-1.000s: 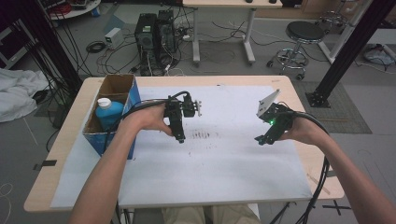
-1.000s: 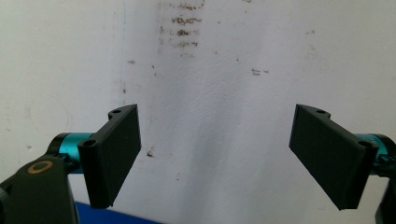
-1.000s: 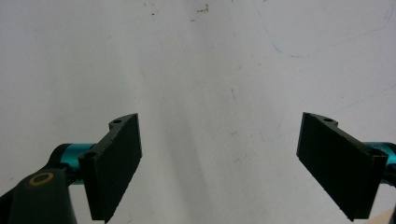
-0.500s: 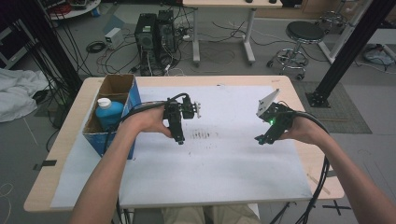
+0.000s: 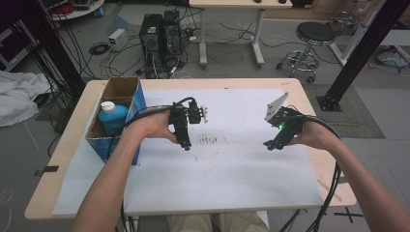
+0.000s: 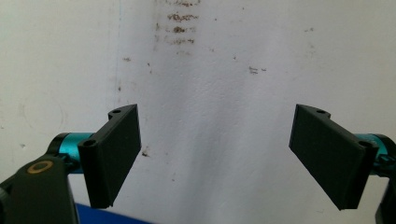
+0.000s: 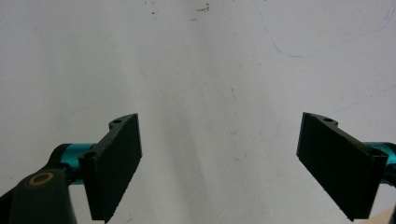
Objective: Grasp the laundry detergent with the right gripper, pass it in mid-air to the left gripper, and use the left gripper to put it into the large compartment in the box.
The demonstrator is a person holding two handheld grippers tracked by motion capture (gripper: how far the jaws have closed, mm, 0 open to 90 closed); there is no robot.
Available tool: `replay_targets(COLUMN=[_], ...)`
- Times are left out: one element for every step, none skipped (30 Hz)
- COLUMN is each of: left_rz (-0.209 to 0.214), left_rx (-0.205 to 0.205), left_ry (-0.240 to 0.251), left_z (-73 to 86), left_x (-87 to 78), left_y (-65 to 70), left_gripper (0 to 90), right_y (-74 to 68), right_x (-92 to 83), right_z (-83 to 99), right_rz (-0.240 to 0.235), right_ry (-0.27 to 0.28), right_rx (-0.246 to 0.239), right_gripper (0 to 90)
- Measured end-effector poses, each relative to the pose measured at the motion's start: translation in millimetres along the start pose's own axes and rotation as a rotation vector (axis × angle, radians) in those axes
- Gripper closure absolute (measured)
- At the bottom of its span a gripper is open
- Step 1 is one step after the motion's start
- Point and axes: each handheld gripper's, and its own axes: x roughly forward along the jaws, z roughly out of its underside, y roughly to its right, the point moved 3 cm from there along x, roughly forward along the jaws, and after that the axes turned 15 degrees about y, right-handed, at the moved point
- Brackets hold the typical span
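Note:
My left gripper hangs over the middle of the white sheet, pointing down, held by the person's left hand. In the left gripper view it is open, its jaws wide apart with bare stained paper between them. My right gripper hovers over the right part of the sheet, a green light glowing on its body. In the right gripper view it is open too, with plain white paper between the jaws.
An open cardboard box with blue sides stands at the table's left edge, holding a blue bottle with a white cap. Dark smudges mark the sheet's middle. Cables trail from both grippers. Computer towers and a stool stand beyond the table.
The left gripper has drifted slightly towards the near side of the sheet. The right gripper has barely moved. Both stay open.

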Motion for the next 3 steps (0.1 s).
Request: replay_targets(left_rz=[0.000, -0.002, -0.002], left_rx=[-0.002, -0.002, -0.002], left_ry=[0.004, 0.006, 0.006], left_z=[1.4, 2.2, 2.2], left_x=[-0.4, -0.7, -0.7], left_y=[0.3, 0.2, 0.2], left_gripper=[16.8, 16.7, 16.8], right_y=[0.0, 0.1, 0.5], right_x=[0.4, 0.9, 1.4], right_z=[-0.1, -0.4, -0.5], right_rz=[-0.002, -0.001, -0.002], right_ry=[0.000, 0.000, 0.000], right_rx=[-0.004, -0.002, -0.004], right_gripper=[13.3, 13.3, 13.3])
